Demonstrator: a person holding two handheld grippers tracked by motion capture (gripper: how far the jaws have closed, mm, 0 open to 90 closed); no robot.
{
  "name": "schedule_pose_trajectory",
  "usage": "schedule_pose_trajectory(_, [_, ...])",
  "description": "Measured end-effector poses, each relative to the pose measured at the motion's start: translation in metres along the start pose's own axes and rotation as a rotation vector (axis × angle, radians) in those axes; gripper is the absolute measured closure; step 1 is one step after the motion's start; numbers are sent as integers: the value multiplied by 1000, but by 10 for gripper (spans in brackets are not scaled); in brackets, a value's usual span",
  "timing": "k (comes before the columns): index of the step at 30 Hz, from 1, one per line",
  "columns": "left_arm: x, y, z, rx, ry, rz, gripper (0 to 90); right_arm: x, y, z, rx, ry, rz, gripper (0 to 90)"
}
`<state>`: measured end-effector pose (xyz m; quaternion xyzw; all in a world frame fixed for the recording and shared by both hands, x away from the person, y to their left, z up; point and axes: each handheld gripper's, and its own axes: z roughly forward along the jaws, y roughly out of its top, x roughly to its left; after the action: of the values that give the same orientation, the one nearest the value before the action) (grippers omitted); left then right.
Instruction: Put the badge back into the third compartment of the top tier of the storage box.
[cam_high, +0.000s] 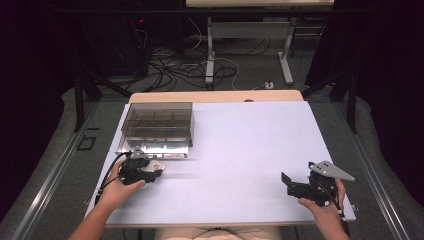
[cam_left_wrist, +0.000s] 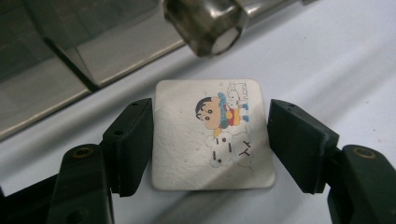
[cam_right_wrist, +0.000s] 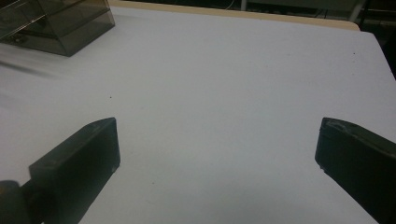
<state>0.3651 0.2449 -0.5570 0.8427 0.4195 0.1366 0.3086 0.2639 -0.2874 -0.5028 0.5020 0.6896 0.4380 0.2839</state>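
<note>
High view: we saw the left gripper (cam_high: 150, 172) at the smoky box (cam_high: 157, 126), the right gripper (cam_high: 295, 187) idle on the desk (cam_high: 240, 140).

Left gripper view: jaws pinched the cartoon card (cam_left_wrist: 212, 135) by both side edges; we judged it should be lifted level.

Right gripper view: jaws spread, nothing between.

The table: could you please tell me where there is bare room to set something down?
The broad white stretch between the clear box and the right claw is free, up to the table's far edge. It is crowded only front-left, where the left claw grips a cartoon card below the box.
</note>
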Motion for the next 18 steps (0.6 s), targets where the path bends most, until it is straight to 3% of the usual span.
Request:
schedule_pose_trajectory(3, [-2, 1, 0, 3, 4, -26, 331, 0, 0, 1, -5, 2, 0, 0])
schedule_pose_trajectory(11, [-4, 1, -1, 0, 5, -43, 331, -1, 0, 1, 4, 8, 1, 0])
schedule_pose_trajectory(18, [-6, 2, -6, -14, 9, -83, 331, -1, -1, 1, 5, 8, 4, 0])
